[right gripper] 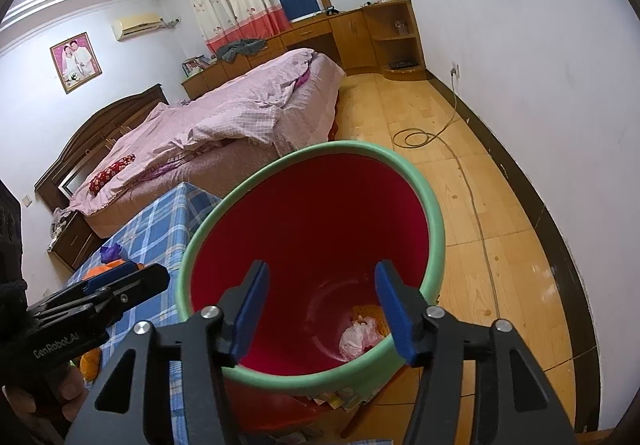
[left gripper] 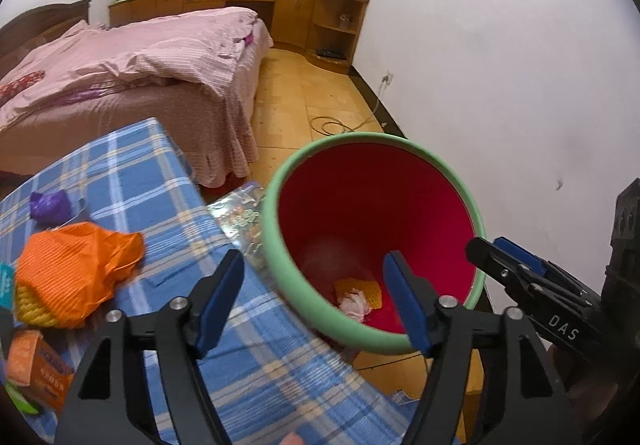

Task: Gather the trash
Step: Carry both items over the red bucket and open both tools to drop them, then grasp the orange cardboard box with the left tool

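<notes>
A red bin with a green rim (left gripper: 276,205) stands on the floor beside the table; in the right wrist view its rim (right gripper: 436,221) fills the middle. Inside lie a crumpled pale wrapper (left gripper: 354,303) (right gripper: 358,337) and a yellow piece (left gripper: 360,285). My left gripper (left gripper: 314,269) is open and empty over the bin's near rim. My right gripper (right gripper: 320,277) is open and empty above the bin's mouth; it also shows at the right of the left wrist view (left gripper: 504,249). On the blue plaid table (left gripper: 132,181) lie an orange bag (left gripper: 76,261), a purple wrapper (left gripper: 50,205) and an orange box (left gripper: 36,369).
A bed with pink bedding (left gripper: 132,57) stands behind the table. Wooden cabinets (left gripper: 332,21) line the far wall. A cable (right gripper: 416,137) lies coiled on the wood floor by the white wall. A glossy printed sheet (left gripper: 240,213) lies between table and bin.
</notes>
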### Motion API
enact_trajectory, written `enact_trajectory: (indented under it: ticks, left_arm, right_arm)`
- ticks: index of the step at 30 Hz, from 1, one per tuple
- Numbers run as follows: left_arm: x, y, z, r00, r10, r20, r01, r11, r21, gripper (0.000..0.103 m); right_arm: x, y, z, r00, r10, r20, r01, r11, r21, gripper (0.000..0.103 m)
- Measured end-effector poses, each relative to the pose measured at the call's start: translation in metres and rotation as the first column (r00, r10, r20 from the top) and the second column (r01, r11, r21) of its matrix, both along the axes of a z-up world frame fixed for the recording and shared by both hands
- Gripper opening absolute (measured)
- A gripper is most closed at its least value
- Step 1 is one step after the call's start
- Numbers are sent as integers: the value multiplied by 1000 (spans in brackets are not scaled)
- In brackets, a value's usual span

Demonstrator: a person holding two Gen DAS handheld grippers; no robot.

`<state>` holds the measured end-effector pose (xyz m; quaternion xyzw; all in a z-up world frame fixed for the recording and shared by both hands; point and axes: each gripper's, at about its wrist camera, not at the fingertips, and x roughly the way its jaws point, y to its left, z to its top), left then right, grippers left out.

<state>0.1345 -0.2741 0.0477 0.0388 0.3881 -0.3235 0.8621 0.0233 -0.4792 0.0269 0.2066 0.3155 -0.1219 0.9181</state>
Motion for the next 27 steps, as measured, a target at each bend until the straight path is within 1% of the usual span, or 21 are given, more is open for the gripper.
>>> enact_trajectory:
  ticks: [1, 2, 4, 6, 10, 14, 21, 27]
  left_arm:
    - [-2, 5, 1, 1000, 12, 9, -12, 1000, -7, 82]
    - [-2, 9, 2, 1000, 23, 20, -23, 1000, -15, 83]
    - [-7, 22, 5, 998, 47, 46, -46, 998, -37, 83]
    - [-9, 32, 7, 998, 56, 43, -54, 998, -35, 83]
    - [-11, 53, 7, 995, 94, 35, -95, 995, 4, 83]
    - [-17, 76, 7, 988, 142, 57, -145, 988, 52, 83]
    - [-18, 129, 8, 960, 270, 72, -275, 958, 78, 83]
    - [-12, 167, 0, 924, 374, 84, -380, 921, 88, 83]
  right_arm:
    - [-1, 1, 1, 1000, 2, 2, -2, 1000, -1, 64]
    - [-2, 3, 2, 1000, 6, 6, -6, 1000, -2, 66]
    - [-5, 7, 4, 1000, 14, 12, -14, 1000, -2, 68]
    - [-6, 13, 6, 1000, 24, 14, -24, 1000, -6, 71]
    - [-7, 24, 8, 999, 44, 14, -44, 999, -4, 71]
    - [-7, 40, 9, 997, 72, 16, -72, 997, -2, 71]
    - [-5, 73, 6, 991, 131, 4, -131, 991, 4, 73]
    - [0, 102, 3, 983, 183, -15, -183, 983, 5, 73]
